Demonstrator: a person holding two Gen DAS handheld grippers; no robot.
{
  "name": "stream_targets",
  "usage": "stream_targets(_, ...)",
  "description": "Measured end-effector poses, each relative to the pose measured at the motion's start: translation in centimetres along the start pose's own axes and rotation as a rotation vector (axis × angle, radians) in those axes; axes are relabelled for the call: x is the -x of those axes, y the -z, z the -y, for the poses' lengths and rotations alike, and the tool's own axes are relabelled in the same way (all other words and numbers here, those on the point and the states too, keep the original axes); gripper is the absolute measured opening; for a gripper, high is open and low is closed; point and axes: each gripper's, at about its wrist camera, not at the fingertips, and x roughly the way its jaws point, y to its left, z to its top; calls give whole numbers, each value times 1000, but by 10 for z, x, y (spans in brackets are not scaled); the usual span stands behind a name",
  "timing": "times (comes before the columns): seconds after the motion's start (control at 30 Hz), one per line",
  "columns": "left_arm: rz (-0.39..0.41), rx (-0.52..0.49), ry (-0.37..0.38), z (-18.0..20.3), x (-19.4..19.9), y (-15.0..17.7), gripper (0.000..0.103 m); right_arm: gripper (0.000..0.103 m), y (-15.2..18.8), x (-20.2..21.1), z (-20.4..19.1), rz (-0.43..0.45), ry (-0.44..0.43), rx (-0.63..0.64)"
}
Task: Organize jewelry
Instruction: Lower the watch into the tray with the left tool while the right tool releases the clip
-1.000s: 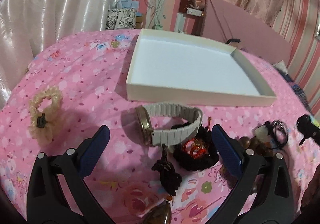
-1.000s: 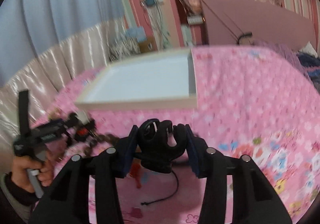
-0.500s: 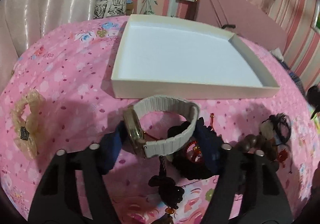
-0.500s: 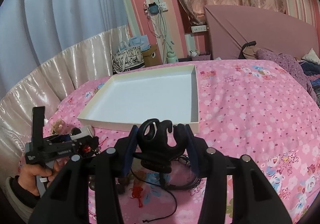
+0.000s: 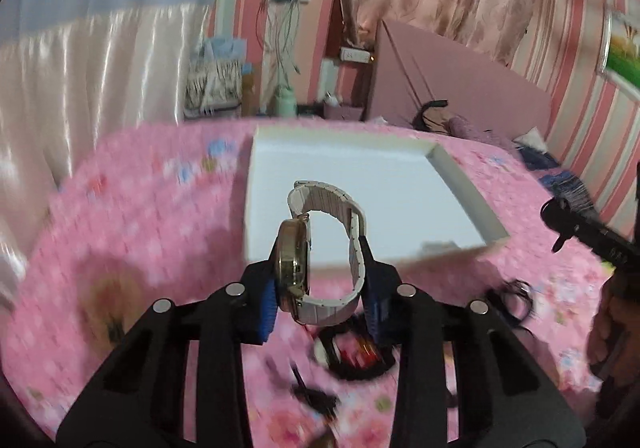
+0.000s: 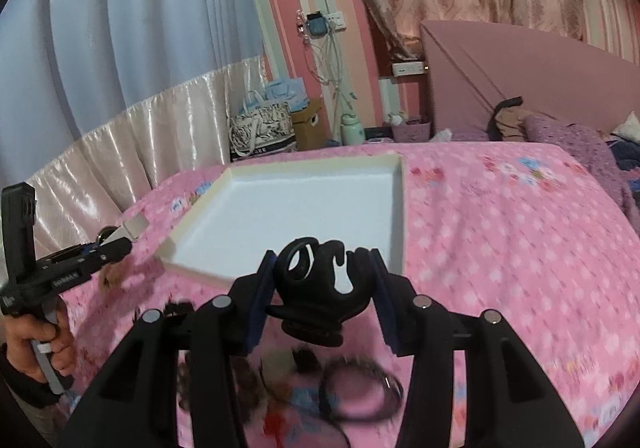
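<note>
Watch point(image 5: 320, 248) clamped in left tool point(image 5: 322, 284), black clip point(image 6: 320, 288) clamped in right tool point(image 6: 320, 296)

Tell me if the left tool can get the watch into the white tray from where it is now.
Probably yes. The left tool holds the watch lifted in front of the white tray; the tray's floor looks bare and nothing stands between them.

Blurred by motion across the bedspread point(image 5: 132, 232) in the left view, flowers smeared. Dark jewelry point(image 5: 352, 356) beneath the left gripper point(image 5: 322, 280) too smeared to tell apart, partly hidden behind the fingers. Watch point(image 5: 320, 248) face turned edge-on, dial unseen. Near tray point(image 5: 464, 184) wall partly covered by the watch. In the right view, beads and cords point(image 6: 340, 388) under the right gripper point(image 6: 320, 288) blurred, cut by the fingers. Clip point(image 6: 320, 288) base hidden between pads.
</note>
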Motion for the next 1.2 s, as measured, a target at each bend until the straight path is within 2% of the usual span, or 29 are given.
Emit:
stream_targets(0.13,-29,-2,-40,-8,-40,-18,33,46,-18,-50,2,-64,13,11)
stream_targets(0.27,-112,-4,-70,-11,-82,-20,33,46,-23,-96,16,-162,57,1)
stream_targets(0.47,-169,-9,-66,-13,-101,-9,34,46,-15,-130,21,-294,90,100)
stream_targets(0.53,-174,-2,-59,-13,-103,-6,34,45,-7,-129,24,-297,90,120)
stream_targets(0.6,-180,-14,-60,-8,-107,-6,35,45,-2,-126,21,-290,146,173)
stream_targets(0.8,-199,-67,-73,11,-124,-7,34,45,-1,-119,41,-279,222,160)
stream_targets(1.0,-207,-75,-134,18,-129,-7,34,45,1,-113,48,-258,215,141)
stream_targets(1.2,-214,-93,-147,18,-132,-10,34,45,5,-112,44,-241,236,116)
